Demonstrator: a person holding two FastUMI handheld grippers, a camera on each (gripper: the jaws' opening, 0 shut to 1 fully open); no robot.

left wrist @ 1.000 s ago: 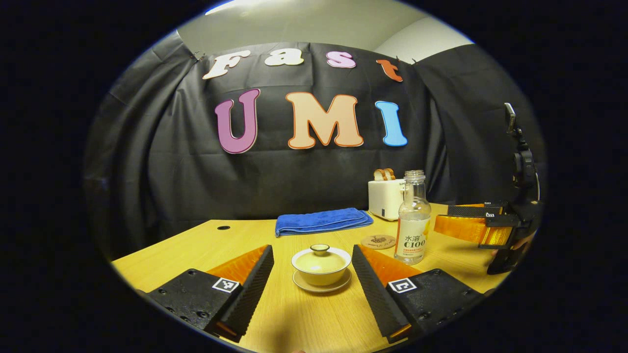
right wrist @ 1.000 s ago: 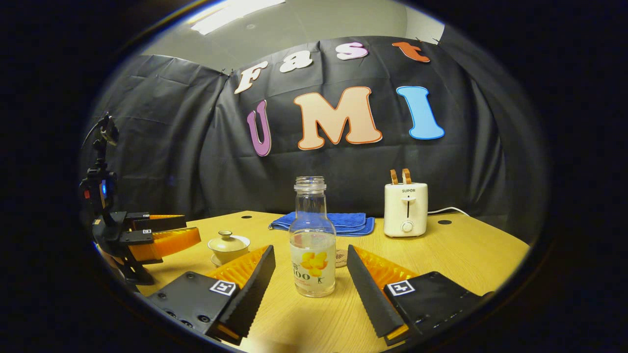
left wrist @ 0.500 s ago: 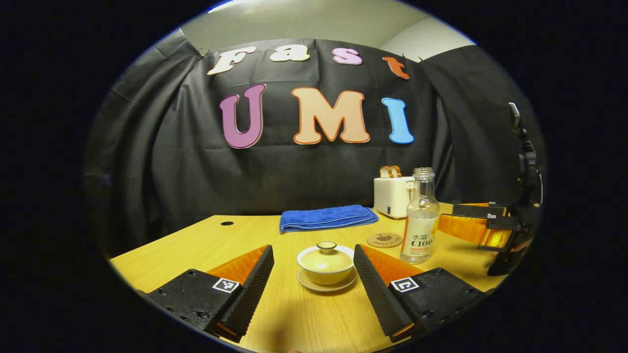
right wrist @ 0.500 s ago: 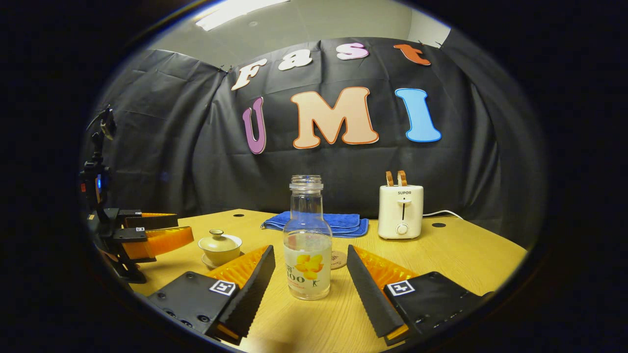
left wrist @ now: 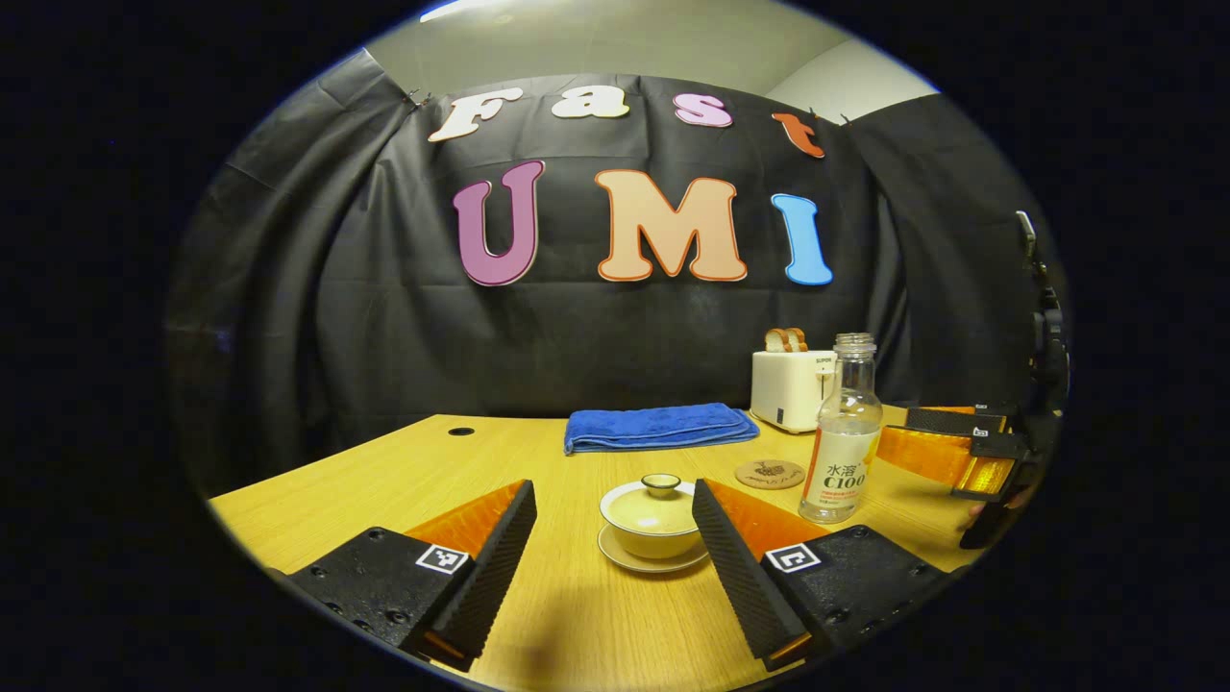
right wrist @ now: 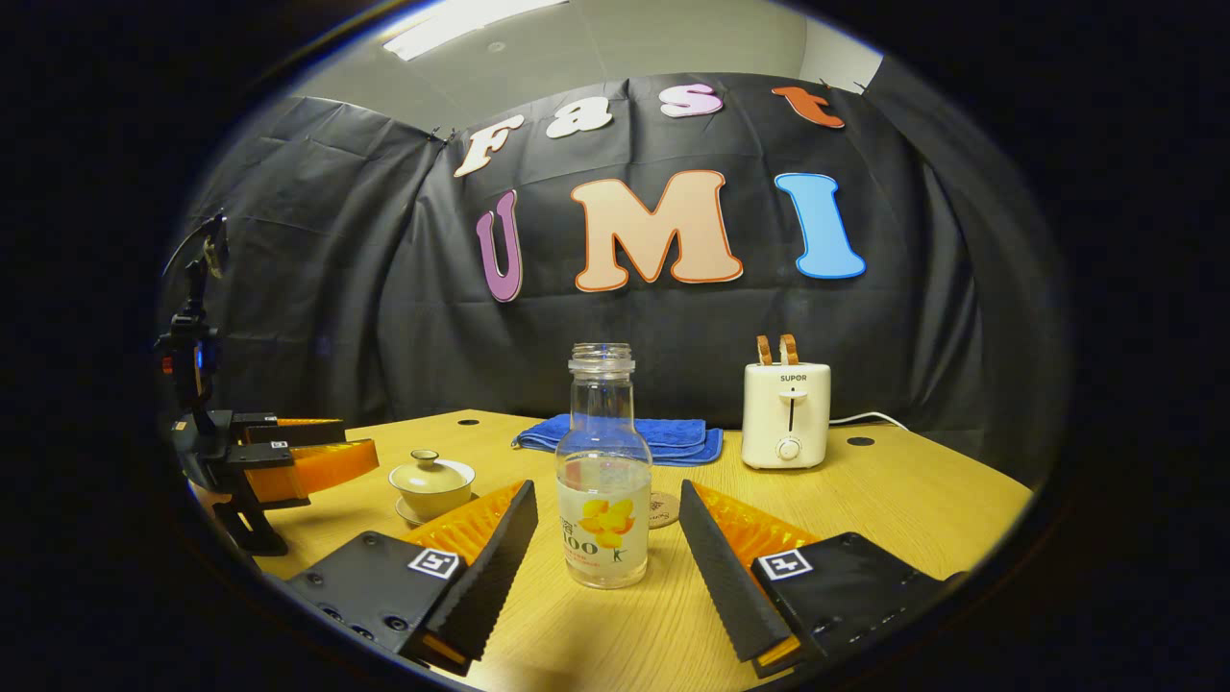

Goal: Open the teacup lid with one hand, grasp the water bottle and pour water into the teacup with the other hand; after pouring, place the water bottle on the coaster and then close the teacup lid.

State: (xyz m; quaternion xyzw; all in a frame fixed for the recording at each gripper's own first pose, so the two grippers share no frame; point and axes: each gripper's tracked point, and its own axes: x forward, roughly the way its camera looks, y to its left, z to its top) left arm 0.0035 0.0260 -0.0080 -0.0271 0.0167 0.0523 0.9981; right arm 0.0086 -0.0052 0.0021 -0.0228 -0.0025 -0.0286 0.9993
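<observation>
We hold the left gripper [left wrist: 613,553] wide around the lidded teacup [left wrist: 652,517] and the right gripper [right wrist: 607,557] wide around the water bottle [right wrist: 602,481], so that each of the 2 can grasp its own item.

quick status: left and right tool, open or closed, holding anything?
Left tool: open, empty, teacup between its fingers, untouched.
Right tool: open, empty, water bottle between its fingers, not gripped.

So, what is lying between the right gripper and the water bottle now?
Nothing. In the right gripper view, the right gripper is open with the water bottle standing between its fingers, and bare table on both sides.
</observation>
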